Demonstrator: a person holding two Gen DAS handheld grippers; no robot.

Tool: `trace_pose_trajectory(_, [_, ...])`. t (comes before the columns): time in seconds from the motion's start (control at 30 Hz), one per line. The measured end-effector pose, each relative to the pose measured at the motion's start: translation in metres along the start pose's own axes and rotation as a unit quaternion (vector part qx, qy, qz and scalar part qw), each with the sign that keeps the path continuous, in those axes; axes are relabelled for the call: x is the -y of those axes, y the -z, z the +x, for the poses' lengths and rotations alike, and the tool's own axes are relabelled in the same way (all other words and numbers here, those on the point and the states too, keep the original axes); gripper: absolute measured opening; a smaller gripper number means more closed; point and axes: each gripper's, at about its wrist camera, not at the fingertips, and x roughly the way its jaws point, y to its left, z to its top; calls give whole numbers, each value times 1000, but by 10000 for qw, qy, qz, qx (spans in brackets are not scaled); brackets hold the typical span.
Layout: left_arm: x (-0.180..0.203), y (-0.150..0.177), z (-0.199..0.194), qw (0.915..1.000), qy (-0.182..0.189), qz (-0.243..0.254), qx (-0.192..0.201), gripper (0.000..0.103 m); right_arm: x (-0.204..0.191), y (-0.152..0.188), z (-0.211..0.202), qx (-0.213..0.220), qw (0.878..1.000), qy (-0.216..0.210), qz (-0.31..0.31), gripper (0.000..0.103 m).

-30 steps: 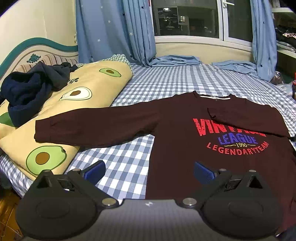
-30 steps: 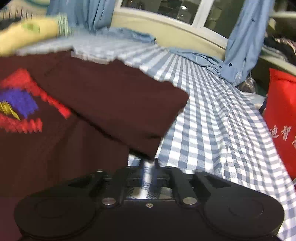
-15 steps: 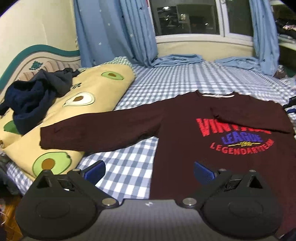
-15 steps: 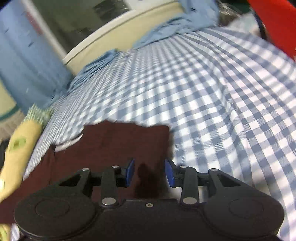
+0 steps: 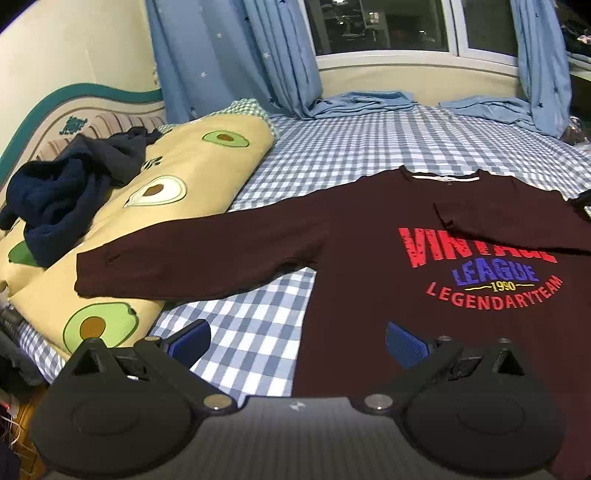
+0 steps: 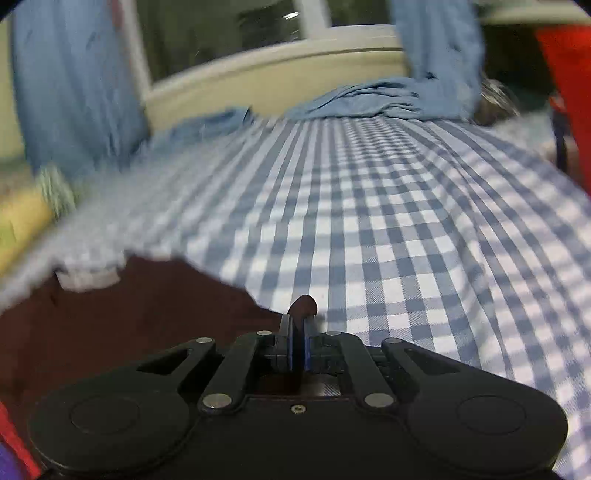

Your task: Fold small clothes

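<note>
Maroon sweatshirt (image 6: 129,314) edge pinched between right jaws.

Left wrist view: sharp, evenly lit by indoor light from overhead. Window (image 5: 380,26) is black, with small reflections in the glass. Print on the maroon sweatshirt (image 5: 369,240) reads cleanly. Soft shadow under its outstretched sleeve, on the checked bed sheet (image 5: 351,147). Mild sheen on the black tongs body at the bottom edge. Fisheye bends the window sill and headboard (image 5: 55,114); frame corners go dark.

Right wrist view: motion blur, worst at the left edge. Curtain (image 6: 74,92), pillow (image 6: 22,221) and sweatshirt neckline smeared; the sheet's checks stay fairly crisp at centre and right. Red object (image 6: 569,85) at the right edge is soft.
</note>
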Motion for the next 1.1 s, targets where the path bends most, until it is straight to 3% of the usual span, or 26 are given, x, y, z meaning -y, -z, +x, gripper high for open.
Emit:
trace_pose_trajectory(0.03, [2, 0, -2, 10000, 24, 19, 17, 102, -2, 2, 7, -189, 9998, 84, -60, 11])
trace_pose_trajectory(0.07, [3, 1, -4, 10000, 45, 35, 44, 102, -2, 3, 11, -276, 9995, 170, 17, 23])
trace_pose_trajectory(0.1, [3, 2, -6, 9999, 56, 41, 72, 102, -1, 4, 11, -214, 9993, 258, 153, 45])
trace_pose_trajectory(0.13, [2, 2, -8, 9999, 59, 37, 92, 102, 2, 5, 4, -131, 9985, 428, 327, 51])
trace_pose_trajectory(0.27, [-2, 4, -6, 9999, 89, -57, 99, 102, 11, 25, -60, 477, 9982, 163, 324, 41])
trace_pose_trajectory(0.37, [-4, 7, -2, 9997, 206, -110, 106, 102, 1, 50, -102, 362, 9988, -331, -75, 33])
trace_pose_trajectory(0.47, [-9, 9, 2, 9992, 267, -257, 167, 102, -28, 75, -125, 309, 9954, -462, -787, 33])
trace_pose_trajectory(0.63, [-32, 21, 3, 9965, 418, -661, 288, 102, -74, 104, -110, -234, 9871, -76, -1585, 33])
trace_pose_trajectory(0.77, [-57, 34, 14, 9921, 670, -1001, 359, 102, -98, 97, -128, -121, 9867, 48, -1618, 32])
trace_pose_trajectory(0.83, [-66, 38, 25, 9913, 677, -1095, 273, 102, -111, 94, -161, 131, 9858, 11, -1677, 44])
trace_pose_trajectory(0.9, [-75, 43, 38, 9914, 539, -1165, 236, 102, -129, 94, -200, 457, 9832, -112, -1761, 80])
trace_pose_trajectory(0.97, [-85, 47, 51, 9912, 410, -1239, 206, 102, -150, 96, -236, 774, 9787, -260, -1883, 88])
trace_pose_trajectory(1.1, [-110, 55, 81, 9865, 348, -1598, 123, 102, -195, 108, -298, 1103, 9747, -377, -1906, 90])
